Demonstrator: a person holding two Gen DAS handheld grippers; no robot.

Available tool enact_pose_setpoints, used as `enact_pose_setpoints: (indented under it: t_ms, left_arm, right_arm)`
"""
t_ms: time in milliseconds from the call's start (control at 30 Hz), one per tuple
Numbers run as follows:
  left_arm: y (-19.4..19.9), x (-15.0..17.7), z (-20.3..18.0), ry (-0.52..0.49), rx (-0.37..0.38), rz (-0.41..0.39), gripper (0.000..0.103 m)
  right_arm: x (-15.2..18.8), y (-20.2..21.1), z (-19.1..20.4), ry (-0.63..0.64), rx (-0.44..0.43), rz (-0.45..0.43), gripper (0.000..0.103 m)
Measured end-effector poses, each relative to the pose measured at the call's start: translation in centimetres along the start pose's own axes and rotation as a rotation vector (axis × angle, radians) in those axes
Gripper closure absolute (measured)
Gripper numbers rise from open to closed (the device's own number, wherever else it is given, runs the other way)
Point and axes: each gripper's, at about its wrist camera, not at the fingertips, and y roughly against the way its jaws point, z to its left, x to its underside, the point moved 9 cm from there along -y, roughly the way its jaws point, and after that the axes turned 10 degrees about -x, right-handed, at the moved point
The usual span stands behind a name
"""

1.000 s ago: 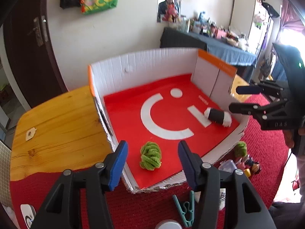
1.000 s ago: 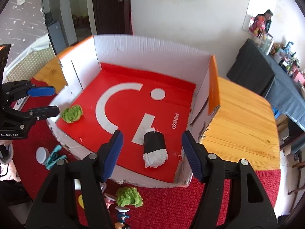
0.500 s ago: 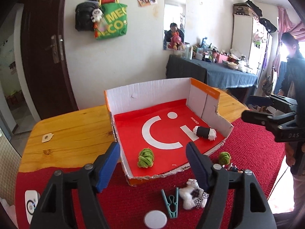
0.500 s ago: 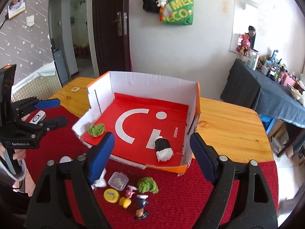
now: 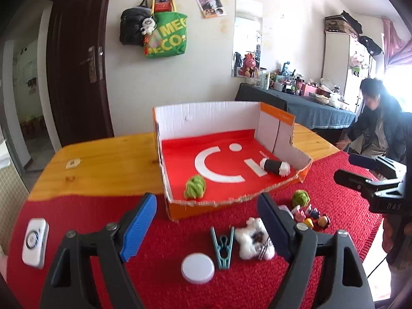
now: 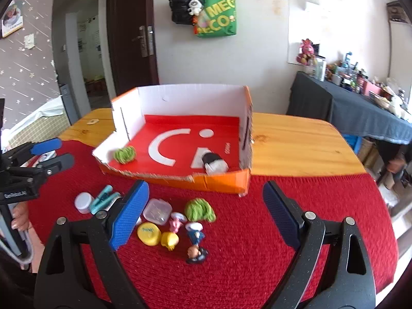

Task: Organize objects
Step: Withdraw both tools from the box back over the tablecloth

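A shallow red cardboard box [image 5: 301,177] [image 6: 221,179] with white walls stands on the table. Inside lie a green yarn ball [image 5: 195,190] [image 6: 125,154] and a black-and-white roll [image 5: 275,166] [image 6: 214,161]. In front of it, on the red mat, lie a second green yarn ball [image 6: 199,209] [image 5: 300,197], a white plush [image 5: 255,239], a teal clothespin [image 5: 222,243] [image 6: 104,199], a white round lid [image 5: 197,268], a clear small case [image 6: 157,211], a yellow lid [image 6: 148,233] and small figurines [image 6: 194,242]. My left gripper [image 5: 207,228] and right gripper [image 6: 206,217] are both open, empty, held back above the mat.
A white remote-like device [image 5: 34,242] lies on the mat at the left. The wooden table [image 6: 296,149] extends behind and beside the box. A person [image 5: 378,131] stands at the right by a cluttered dark table [image 6: 360,113].
Both grippers have pulled back and up from the box, so the loose items on the mat have come into view. The yarn ball and the roll stay in the box.
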Motion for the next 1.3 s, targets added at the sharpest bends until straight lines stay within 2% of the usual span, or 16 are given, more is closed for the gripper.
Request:
enact_pose_setpoints:
  t_ms: [367,567,1000,1300]
  left_arm:
    - [0.0,4.2,0.4,0.074,-0.009,0.049,0.015]
    - [-0.7,6.2,0.0,0.076,-0.014,0.089,0.015]
    - [-2.2,8.1,0.8,0.101,-0.011,0.173,0.015]
    - [-3.1,9.0,1.8,0.081,0.000,0.246,0.015]
  right_arm:
    - [5.0,-1.0,-0.2,-0.040,0.053,0.009,0.012]
    - [7.0,-2.0,-0.4,-0.060,0.066,0.059,0.011]
    - [8.0,-2.5,-0.9,-0.063,0.085,0.101,0.011]
    - [8.2,-2.9,-1.7,-0.078,0.090,0.142,0.011]
